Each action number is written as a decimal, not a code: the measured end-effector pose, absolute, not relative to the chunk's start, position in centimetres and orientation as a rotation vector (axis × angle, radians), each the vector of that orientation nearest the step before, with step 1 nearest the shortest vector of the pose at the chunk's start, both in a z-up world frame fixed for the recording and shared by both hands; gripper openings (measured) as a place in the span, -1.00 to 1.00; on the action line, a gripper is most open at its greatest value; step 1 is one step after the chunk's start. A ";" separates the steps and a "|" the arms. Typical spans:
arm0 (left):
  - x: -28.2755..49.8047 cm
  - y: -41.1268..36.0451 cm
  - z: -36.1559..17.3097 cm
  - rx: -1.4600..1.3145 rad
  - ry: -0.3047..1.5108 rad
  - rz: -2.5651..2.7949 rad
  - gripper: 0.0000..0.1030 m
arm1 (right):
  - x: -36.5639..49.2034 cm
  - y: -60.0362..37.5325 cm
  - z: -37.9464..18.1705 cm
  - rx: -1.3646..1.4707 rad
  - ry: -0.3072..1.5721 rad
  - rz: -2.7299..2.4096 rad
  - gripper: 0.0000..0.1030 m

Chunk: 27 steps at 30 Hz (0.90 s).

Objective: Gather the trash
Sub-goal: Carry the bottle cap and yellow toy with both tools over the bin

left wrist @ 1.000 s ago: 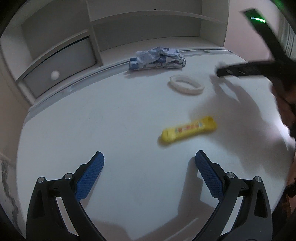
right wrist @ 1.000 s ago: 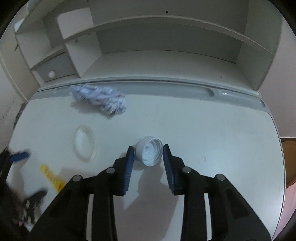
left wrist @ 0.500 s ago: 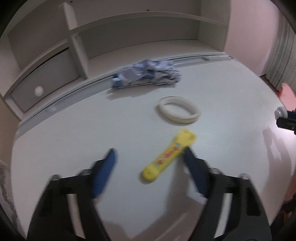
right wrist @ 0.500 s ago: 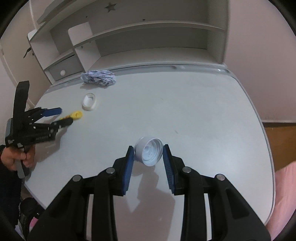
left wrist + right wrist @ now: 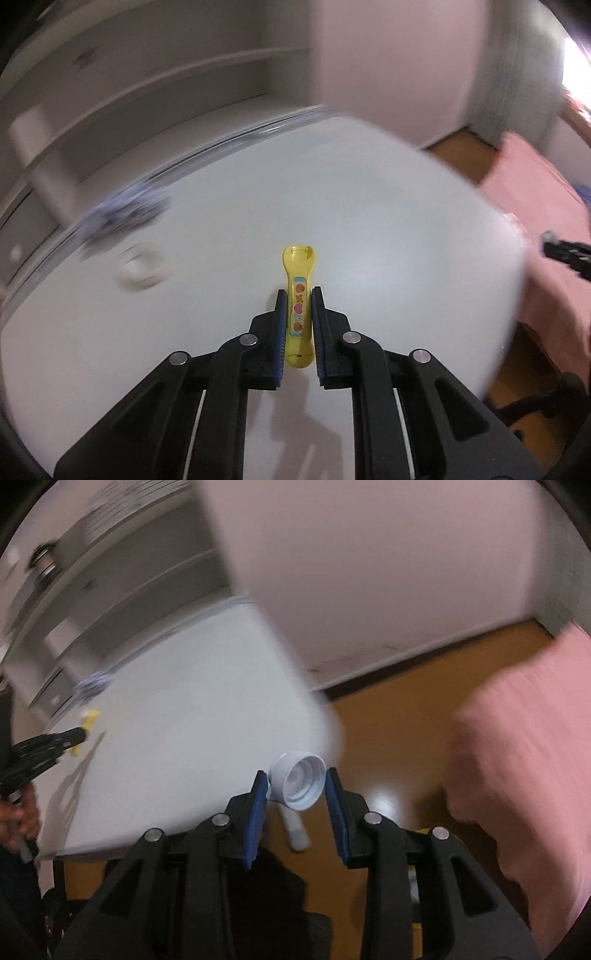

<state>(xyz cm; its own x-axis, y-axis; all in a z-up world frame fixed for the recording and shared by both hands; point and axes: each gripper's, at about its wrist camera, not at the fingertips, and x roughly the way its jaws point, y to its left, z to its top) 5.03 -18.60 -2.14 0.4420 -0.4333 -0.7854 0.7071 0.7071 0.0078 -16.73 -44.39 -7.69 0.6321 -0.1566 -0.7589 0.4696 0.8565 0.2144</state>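
The left gripper (image 5: 298, 325) has gone from wide open to fingers clamped on the flat yellow plastic stick with stickers (image 5: 298, 306) above the white bench (image 5: 388, 240). The right gripper (image 5: 295, 794), swung out over the wooden floor (image 5: 399, 731) (likely toward a bin), grips the white plastic bottle cap (image 5: 297, 784); 2 pieces collected, crumpled blue-white paper (image 5: 122, 214) remains.

1 yellow wrapper (image 5: 298, 314), 1 cap (image 5: 298, 783), 1 ring (image 5: 141, 271)

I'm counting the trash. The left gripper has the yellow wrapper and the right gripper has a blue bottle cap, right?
Nearly. The right wrist view shows the right gripper shut on a white bottle cap, not a blue one; only the pads are blue. The left gripper does hold the yellow wrapper.
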 end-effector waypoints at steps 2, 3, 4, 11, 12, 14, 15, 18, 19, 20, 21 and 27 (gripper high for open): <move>2.3 -22.8 -1.6 0.379 0.836 -0.827 -0.77 | -19.7 -46.4 -8.9 0.451 0.815 -0.457 -0.37; 1.0 -24.5 -1.5 0.390 0.827 -0.868 -0.77 | -21.2 -47.5 -9.5 0.471 0.816 -0.502 -0.37; -0.7 -26.7 -1.5 0.404 0.816 -0.921 -0.77 | -22.4 -48.4 -10.2 0.492 0.819 -0.532 -0.37; -11.2 -39.3 -4.4 0.453 0.834 -1.216 -0.77 | -29.8 -53.9 -15.0 0.627 0.873 -0.728 -0.37; -12.9 -41.4 -5.5 0.465 0.844 -1.266 -0.77 | -30.9 -54.8 -16.0 0.651 0.887 -0.756 -0.37; -15.0 -44.2 -7.6 0.479 0.870 -1.314 -0.77 | -32.3 -55.8 -17.2 0.676 0.904 -0.788 -0.37; -15.5 -45.3 -8.6 0.483 0.884 -1.332 -0.77 | -32.9 -56.4 -18.1 0.692 0.917 -0.805 -0.37; -17.4 -48.8 -13.5 0.494 0.953 -1.361 -0.77 | -34.0 -58.5 -21.1 0.735 0.968 -0.850 -0.37; -18.1 -49.9 -15.4 0.501 0.965 -1.355 -0.77 | -34.0 -58.8 -21.8 0.747 0.984 -0.854 -0.37; -18.7 -51.0 -17.2 0.525 0.965 -1.342 -0.77 | -34.0 -59.2 -22.7 0.767 1.005 -0.852 -0.37; -18.7 -51.7 -18.5 0.541 0.970 -1.332 -0.77 | -33.8 -59.2 -23.4 0.781 1.016 -0.847 -0.37; -17.4 -53.4 -25.8 0.509 1.136 -1.298 -0.77 | -33.6 -59.8 -26.0 0.853 1.075 -0.798 -0.37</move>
<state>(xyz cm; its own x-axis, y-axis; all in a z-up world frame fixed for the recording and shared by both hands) -17.40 -53.37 -25.84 -0.1278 -0.4841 -0.8656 0.9221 0.2635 -0.2835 -33.63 -59.83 -25.99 0.2774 -0.1327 -0.9515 0.8724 0.4497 0.1917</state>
